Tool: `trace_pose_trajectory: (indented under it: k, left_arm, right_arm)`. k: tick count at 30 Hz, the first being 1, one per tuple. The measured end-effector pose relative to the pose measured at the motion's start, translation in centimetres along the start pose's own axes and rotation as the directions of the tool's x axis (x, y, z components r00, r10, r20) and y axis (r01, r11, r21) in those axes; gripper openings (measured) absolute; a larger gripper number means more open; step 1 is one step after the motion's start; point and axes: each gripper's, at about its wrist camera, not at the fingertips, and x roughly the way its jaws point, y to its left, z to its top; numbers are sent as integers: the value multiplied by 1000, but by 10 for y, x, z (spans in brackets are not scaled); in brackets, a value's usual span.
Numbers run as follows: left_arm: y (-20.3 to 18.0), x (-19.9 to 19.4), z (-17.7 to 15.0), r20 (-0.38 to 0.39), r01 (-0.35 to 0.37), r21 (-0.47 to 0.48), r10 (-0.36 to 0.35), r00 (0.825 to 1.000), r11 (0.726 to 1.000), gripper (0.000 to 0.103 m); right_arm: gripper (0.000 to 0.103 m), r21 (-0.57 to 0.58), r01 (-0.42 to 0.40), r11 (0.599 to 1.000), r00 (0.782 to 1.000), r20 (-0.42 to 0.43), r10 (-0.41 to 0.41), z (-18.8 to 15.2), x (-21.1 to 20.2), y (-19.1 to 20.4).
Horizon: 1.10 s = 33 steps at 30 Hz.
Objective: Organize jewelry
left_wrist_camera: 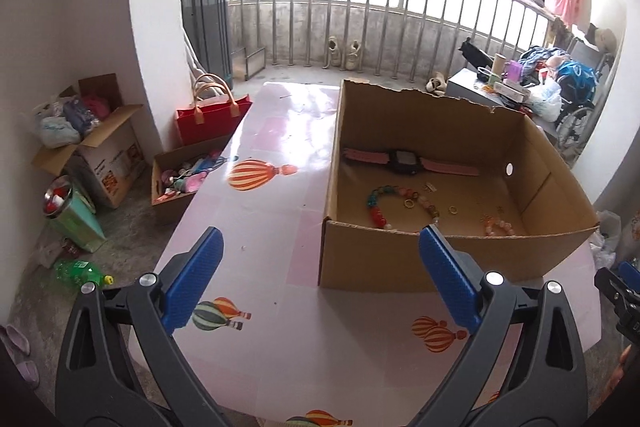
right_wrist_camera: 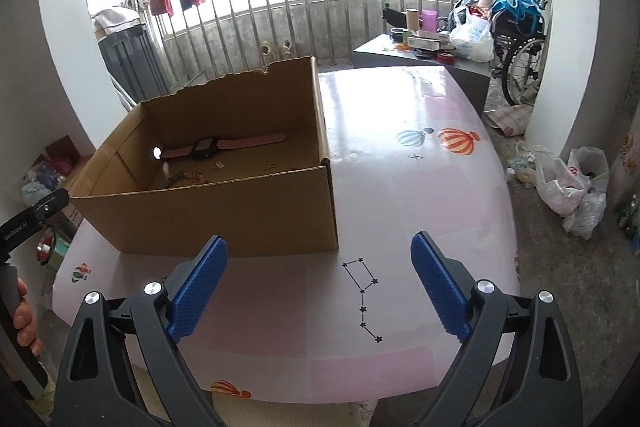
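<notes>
An open cardboard box [left_wrist_camera: 384, 259] stands on the pink table [left_wrist_camera: 272, 195]; it also shows in the right wrist view [right_wrist_camera: 224, 215]. Inside lie a pink-strapped watch [left_wrist_camera: 408, 163], a multicoloured bead bracelet [left_wrist_camera: 380, 203], a peach bead bracelet [left_wrist_camera: 498, 227] and small gold rings [left_wrist_camera: 453, 209]. The watch [right_wrist_camera: 208, 147] and beads [right_wrist_camera: 188, 179] also show in the right wrist view. My left gripper [left_wrist_camera: 320, 247] is open and empty, in front of the box's near left corner. My right gripper [right_wrist_camera: 320, 255] is open and empty, in front of the box's near right corner.
A red bag [left_wrist_camera: 212, 115] and boxes of clutter [left_wrist_camera: 180, 179] sit on the floor left of the table. A grey side table [right_wrist_camera: 420, 51] with items, a wheelchair [right_wrist_camera: 524, 59] and plastic bags [right_wrist_camera: 568, 187] are to the right. A balcony railing is behind.
</notes>
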Motion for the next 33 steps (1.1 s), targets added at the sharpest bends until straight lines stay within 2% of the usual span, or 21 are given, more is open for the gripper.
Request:
trace_pose_trajectory:
  k: [4, 10, 15, 19, 23, 33]
  left_arm:
    - [3, 1, 2, -24, 28, 12, -27, 999, 1000, 94]
    - [-7, -4, 5, -3, -43, 107, 43, 999, 993, 94]
    - [-11, -9, 10, -21, 24, 86, -22, 1000, 996, 94]
    - [-14, -13, 17, -40, 45, 61, -43, 998, 997, 94]
    - [-26, -9, 20, -94, 38, 88, -30, 995, 995, 94]
    - [-39, -6, 28, -148, 21, 116, -4, 989, 993, 94]
  right_arm:
    - [93, -15, 63, 998, 998, 27, -62, 4, -7, 4]
    - [96, -23, 100, 995, 992, 82, -98, 11, -23, 10]
    - [96, -23, 121, 992, 986, 121, -118, 17, -35, 14]
    - [96, -11, 128, 992, 983, 134, -126, 26, -43, 13]
    - [96, 2, 149, 989, 984, 97, -149, 32, -41, 14]
    - [96, 44, 153, 987, 987, -59, -151, 36, -21, 8]
